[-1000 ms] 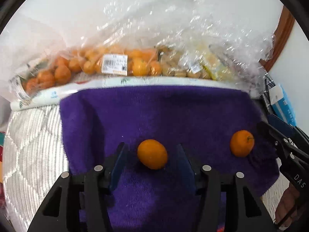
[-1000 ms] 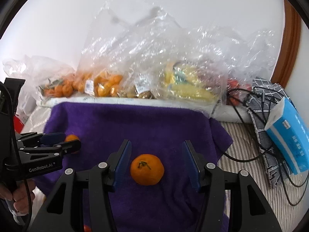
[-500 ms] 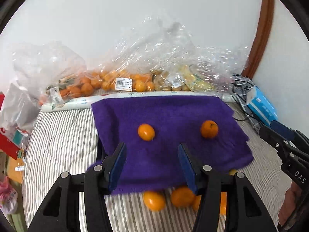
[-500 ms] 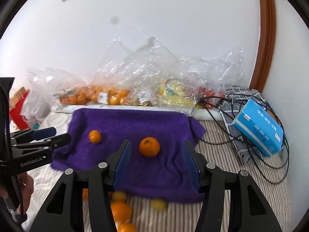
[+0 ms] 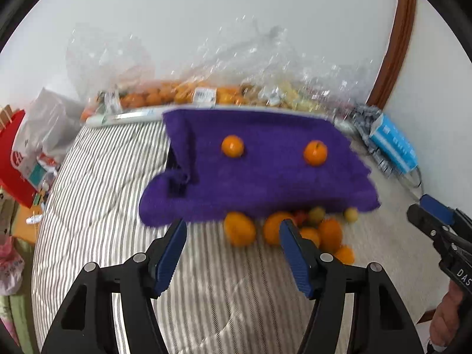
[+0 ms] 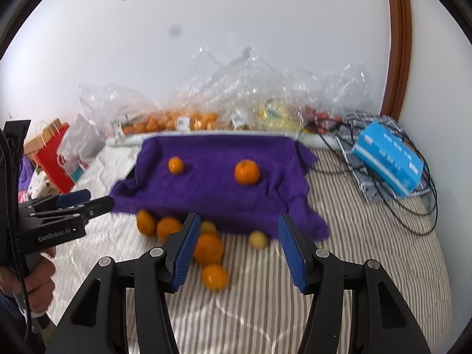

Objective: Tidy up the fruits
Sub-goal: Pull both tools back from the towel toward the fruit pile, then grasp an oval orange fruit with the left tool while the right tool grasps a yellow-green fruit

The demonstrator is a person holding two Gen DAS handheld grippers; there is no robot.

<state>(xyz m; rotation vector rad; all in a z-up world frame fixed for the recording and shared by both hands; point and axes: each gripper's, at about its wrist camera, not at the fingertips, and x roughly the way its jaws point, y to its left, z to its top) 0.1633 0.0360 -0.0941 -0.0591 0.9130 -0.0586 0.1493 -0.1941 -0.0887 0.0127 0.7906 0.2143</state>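
I am holding the left gripper (image 5: 233,250) low in the frame with its blue pads spread wide and nothing between them; the right gripper (image 6: 239,246) is sitting the same way, fingers apart and empty. Two oranges are resting on the purple towel (image 6: 212,194) at mid-frame: the smaller orange (image 6: 175,165) toward the left, smooth and bright, and the larger orange (image 6: 247,171) toward the right, showing a dark stem dimple. They are lying well apart. Below the towel's front edge, a loose heap of fruit (image 6: 203,244) is sitting on the striped bedding (image 6: 368,250). There I am counting about four orange fruits and two small yellow-green ones in the right wrist view; motion blur is making the count uncertain. Along the upper middle, clear plastic bags (image 6: 236,100) are holding more fruit. A blue tissue pack (image 6: 386,159) is lying at the right.
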